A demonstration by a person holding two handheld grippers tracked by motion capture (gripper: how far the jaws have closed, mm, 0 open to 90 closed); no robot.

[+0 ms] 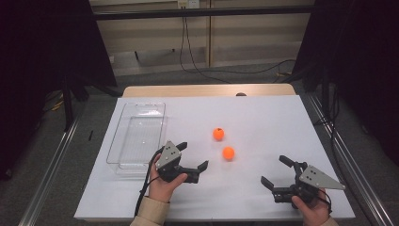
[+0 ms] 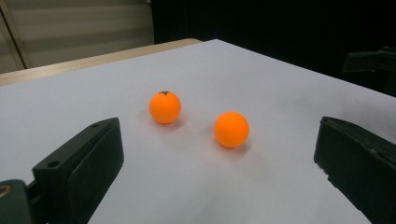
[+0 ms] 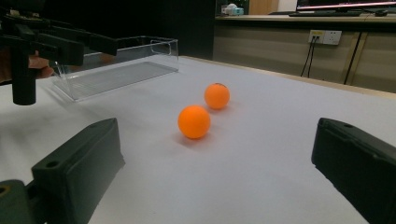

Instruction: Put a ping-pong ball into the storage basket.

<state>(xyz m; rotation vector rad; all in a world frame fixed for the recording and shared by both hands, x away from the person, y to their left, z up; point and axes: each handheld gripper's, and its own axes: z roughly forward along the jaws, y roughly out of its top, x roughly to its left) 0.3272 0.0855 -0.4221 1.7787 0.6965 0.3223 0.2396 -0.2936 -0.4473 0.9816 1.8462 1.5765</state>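
Note:
Two orange balls lie on the white table top: the nearer ball (image 1: 228, 153) (image 2: 231, 129) (image 3: 194, 122) and a farther ball (image 1: 218, 133) (image 2: 165, 107) (image 3: 217, 96) with a small dark mark on it. My left gripper (image 1: 193, 156) (image 2: 219, 177) is open just left of the nearer ball, jaws pointing toward both balls, nothing between them. My right gripper (image 1: 276, 171) (image 3: 215, 177) is open at the front right, aimed at the balls, holding nothing. The left gripper (image 3: 60, 44) also appears far off in the right gripper view.
A clear plastic tray (image 1: 136, 136) (image 3: 116, 70) lies on the table's left side, beside my left hand. The white sheet (image 1: 263, 117) covers a wooden table (image 1: 207, 90). Cables run on the floor beyond the far edge.

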